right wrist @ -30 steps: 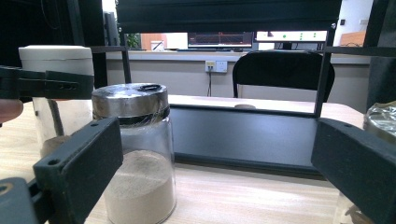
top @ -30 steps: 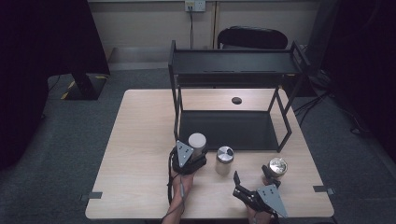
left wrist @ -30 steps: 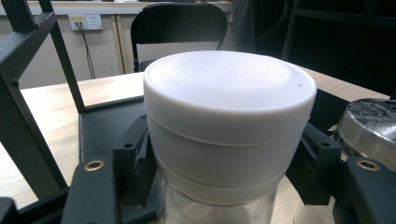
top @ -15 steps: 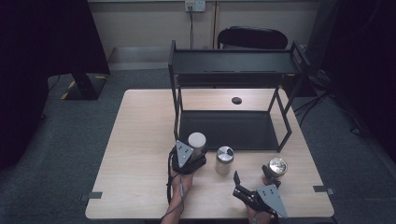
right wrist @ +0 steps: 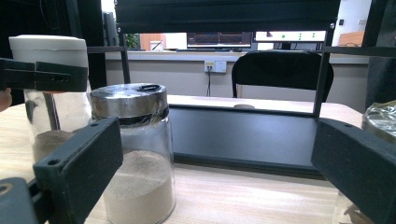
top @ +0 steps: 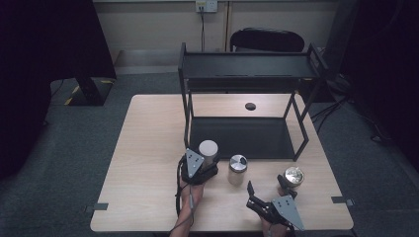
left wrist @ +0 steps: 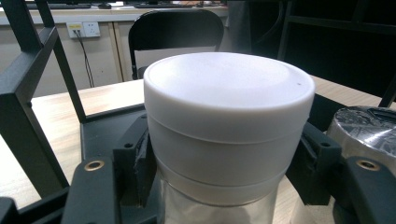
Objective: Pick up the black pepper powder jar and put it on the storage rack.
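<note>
Clearly, our left hand-held gripper (top: 206, 159) is clamped on the white-lidded jar (top: 208, 152), its jaws pressing both sides just under the lid. That jar stands on the bench (top: 148, 148) at the front left corner of the black rack (top: 247, 74). Our right hand-held gripper (top: 264, 190) rests near the bench's front edge with its jaws spread wide and nothing between them. We see the metal-lidded jar (top: 237, 169) of pale powder just right of the held jar, and the foil-topped jar (top: 292, 177) beside the right jaw.
</note>
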A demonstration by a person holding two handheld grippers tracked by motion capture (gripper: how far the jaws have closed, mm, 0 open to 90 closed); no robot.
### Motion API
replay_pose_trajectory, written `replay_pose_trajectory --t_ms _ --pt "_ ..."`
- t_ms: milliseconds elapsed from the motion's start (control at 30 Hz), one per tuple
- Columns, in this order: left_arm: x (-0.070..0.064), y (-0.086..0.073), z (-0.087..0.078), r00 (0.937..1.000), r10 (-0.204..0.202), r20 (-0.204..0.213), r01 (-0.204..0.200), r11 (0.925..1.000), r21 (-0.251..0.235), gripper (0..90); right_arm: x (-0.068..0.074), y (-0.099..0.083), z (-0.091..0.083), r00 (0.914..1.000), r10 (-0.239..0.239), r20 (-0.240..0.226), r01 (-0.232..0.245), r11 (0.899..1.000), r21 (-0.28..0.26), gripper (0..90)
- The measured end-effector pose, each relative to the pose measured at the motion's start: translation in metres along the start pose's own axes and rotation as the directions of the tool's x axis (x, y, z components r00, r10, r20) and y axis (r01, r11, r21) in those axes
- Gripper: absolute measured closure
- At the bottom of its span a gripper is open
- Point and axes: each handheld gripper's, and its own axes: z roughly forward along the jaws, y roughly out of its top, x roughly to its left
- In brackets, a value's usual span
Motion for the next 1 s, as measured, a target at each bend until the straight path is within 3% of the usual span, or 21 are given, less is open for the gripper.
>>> replay_pose_trajectory --t_ms 1000 --pt "0.001 0.016 -0.004 1.0000 0.007 0.005 -0.007 0.9999 -0.013 34.6 0.000 0.000 0.000 1.0000 0.001 -0.002 -0.001 1.000 0.000 1.2"
